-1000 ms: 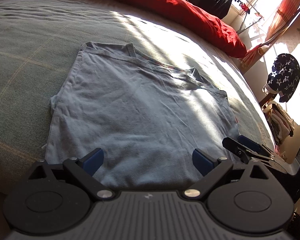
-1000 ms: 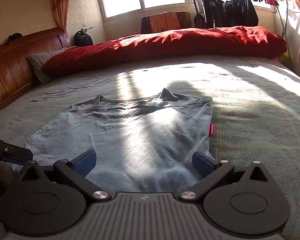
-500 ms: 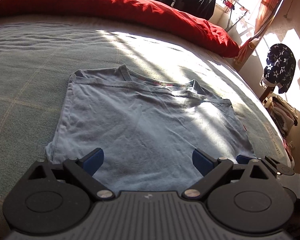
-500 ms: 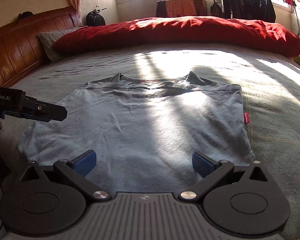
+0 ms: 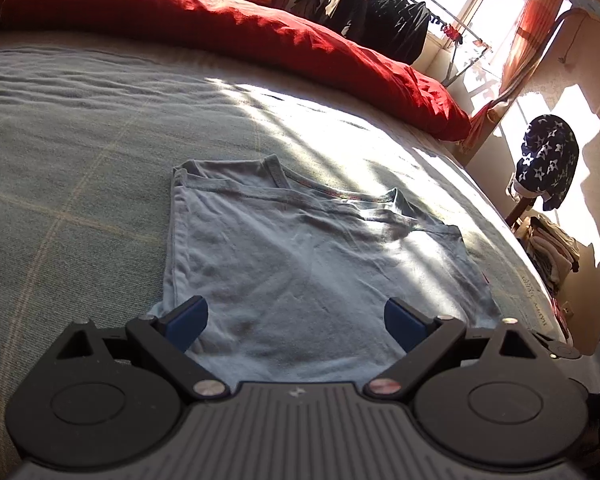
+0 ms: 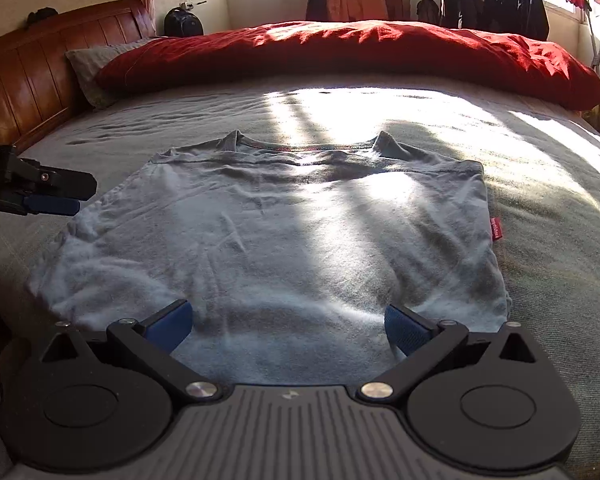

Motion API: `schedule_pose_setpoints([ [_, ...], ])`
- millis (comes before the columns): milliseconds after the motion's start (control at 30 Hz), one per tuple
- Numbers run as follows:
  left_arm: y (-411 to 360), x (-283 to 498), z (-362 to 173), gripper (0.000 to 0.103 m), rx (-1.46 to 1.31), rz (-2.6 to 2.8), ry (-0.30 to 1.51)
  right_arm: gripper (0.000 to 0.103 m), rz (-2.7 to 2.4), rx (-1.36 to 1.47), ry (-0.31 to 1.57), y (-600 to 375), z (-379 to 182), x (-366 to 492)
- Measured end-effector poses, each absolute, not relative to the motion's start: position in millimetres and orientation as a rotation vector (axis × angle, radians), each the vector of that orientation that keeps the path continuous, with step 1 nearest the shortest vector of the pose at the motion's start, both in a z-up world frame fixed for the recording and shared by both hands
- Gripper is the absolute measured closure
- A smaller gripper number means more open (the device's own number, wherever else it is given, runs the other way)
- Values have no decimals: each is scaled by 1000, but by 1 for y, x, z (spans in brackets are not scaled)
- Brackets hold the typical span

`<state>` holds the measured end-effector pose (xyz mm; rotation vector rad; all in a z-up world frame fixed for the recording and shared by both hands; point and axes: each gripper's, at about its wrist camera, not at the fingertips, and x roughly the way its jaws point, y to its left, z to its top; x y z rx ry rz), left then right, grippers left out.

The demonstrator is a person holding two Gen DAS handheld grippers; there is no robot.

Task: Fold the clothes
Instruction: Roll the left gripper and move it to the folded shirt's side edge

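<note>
The bed (image 6: 560, 216), under a grey-green cover, fills both views, with a red duvet (image 6: 340, 52) heaped across its far side from 10 to 2 o'clock and a wooden headboard (image 6: 28, 72) at 10 o'clock in the right wrist view. A pale blue T-shirt (image 6: 284, 240) lies flat near the bed's near edge, sleeves folded in so it forms a rough rectangle, neckline at 12 o'clock, lightly creased and striped with sunlight; a small red tag (image 6: 496, 229) juts from its side seam at 3 o'clock. The right tool (image 6: 288, 326) hovers over the hem with its jaws spread wide, holding nothing; the left tool (image 5: 296, 320) is likewise spread wide above the hem at the shirt's other corner, and shows side-on at 9 o'clock in the right wrist view. Compared with a second ago, both tools have risen and drawn back, so the shirt looks smaller and more of the bed shows.
</note>
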<state>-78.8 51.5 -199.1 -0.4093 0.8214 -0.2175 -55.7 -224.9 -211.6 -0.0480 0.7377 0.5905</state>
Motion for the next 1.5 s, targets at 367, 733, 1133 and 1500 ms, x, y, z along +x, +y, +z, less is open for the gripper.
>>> schedule_pose_setpoints([
  [367, 94, -101, -174, 24, -430, -256, 815, 0, 662, -14, 593, -224, -175, -85],
  [733, 122, -131, -229, 26, -756, -294, 957, 0, 756, -40, 634, -196, -172, -96],
  [1133, 125, -100, -251, 26, -891, -358, 982, 0, 788, -89, 622, -168, -166, -107],
  [1500, 133, -111, -267, 24, -1044, -463, 990, 0, 884, -351, 562, -106, -167, -121],
])
